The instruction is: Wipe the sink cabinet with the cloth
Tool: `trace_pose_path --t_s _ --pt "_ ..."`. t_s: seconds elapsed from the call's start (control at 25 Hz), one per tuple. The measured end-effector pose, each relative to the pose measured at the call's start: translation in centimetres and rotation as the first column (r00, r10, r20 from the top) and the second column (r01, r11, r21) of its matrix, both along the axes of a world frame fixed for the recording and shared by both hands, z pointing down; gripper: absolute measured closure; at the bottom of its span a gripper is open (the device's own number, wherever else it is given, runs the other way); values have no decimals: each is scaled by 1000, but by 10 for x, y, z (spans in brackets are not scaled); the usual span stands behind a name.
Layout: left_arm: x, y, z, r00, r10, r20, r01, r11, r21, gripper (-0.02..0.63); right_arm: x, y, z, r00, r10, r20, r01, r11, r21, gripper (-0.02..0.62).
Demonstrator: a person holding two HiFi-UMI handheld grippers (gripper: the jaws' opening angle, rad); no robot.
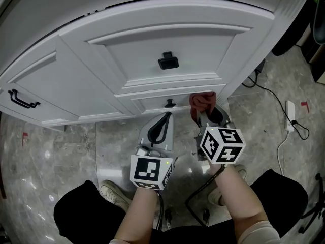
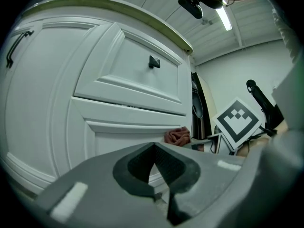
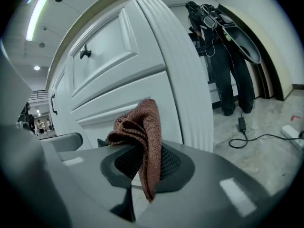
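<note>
— What's over on your left?

— The cabinet door with the black pull handle (image 1: 23, 99), nowhere near my grippers. My left gripper (image 1: 167, 115) hangs just in front of the low panel, below the small black knob (image 1: 170, 103). Its fingers are pressed together with nothing between them.

— And the cloth?

— The reddish-brown cloth (image 1: 202, 101) is bunched in my right gripper (image 1: 210, 117). The fingers are clamped on a fold, and a tail dangles below them. It sits at the bottom right of the sink cabinet (image 1: 152, 44), at the low panel beside the fluted corner post. I cannot tell whether it presses on the paint or hovers just off it.

— So which step is that?

— Wiping the lower front, I judge, at its right end. The drawer face above, with the square knob (image 1: 168, 61), may be yet to do, though no view shows what is clean.

— What does the next move need?

— A firm push into the panel, then a level sweep leftward, steering round the small knob. My left gripper sits in that path, so it ought to give way. The power strip (image 1: 290, 115) on the floor lies well apart.
</note>
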State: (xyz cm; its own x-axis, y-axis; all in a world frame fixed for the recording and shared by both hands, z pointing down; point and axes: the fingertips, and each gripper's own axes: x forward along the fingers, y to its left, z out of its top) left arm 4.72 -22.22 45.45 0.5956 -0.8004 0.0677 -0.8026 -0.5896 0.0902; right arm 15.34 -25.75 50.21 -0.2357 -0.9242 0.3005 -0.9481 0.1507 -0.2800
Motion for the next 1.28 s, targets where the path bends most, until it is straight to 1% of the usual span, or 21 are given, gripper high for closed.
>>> trace_pose_path --t_s 0.16,0.32,0.48,0.6,0.72,0.88,1.04,1.28 --pt "12 0 1 1000 12 0 -12 1000 -5 606 11 4 -6 999 12 -31 -11 1000 12 514" --pt "17 1 1 1000 15 -3 -15 1000 -9 606 29 9 -6 997 59 -40 -58 998 10 515" --pt "12 3 5 1000 11 2 -11 1000 -13 606 49 13 -2 990 125 -65 -125 992 -4 515" --pt "-1 5 14 1000 -7 10 7 1000 -28 606 42 18 10 989 126 -75 -128 991 -24 515" --pt "-23 5 24 999 -41 14 42 998 -47 606 9 21 33 994 61 -87 -67 996 -67 515" --pt "-58 4 35 995 -97 19 98 993 -68 606 -53 23 63 993 -55 -107 43 992 -117 515" --pt "-91 5 46 989 -148 21 149 984 -102 606 -110 18 75 986 -128 -109 115 987 -116 515" --pt "-141 7 56 975 -223 28 224 967 -124 606 -183 6 84 968 -229 -105 216 969 -117 515"
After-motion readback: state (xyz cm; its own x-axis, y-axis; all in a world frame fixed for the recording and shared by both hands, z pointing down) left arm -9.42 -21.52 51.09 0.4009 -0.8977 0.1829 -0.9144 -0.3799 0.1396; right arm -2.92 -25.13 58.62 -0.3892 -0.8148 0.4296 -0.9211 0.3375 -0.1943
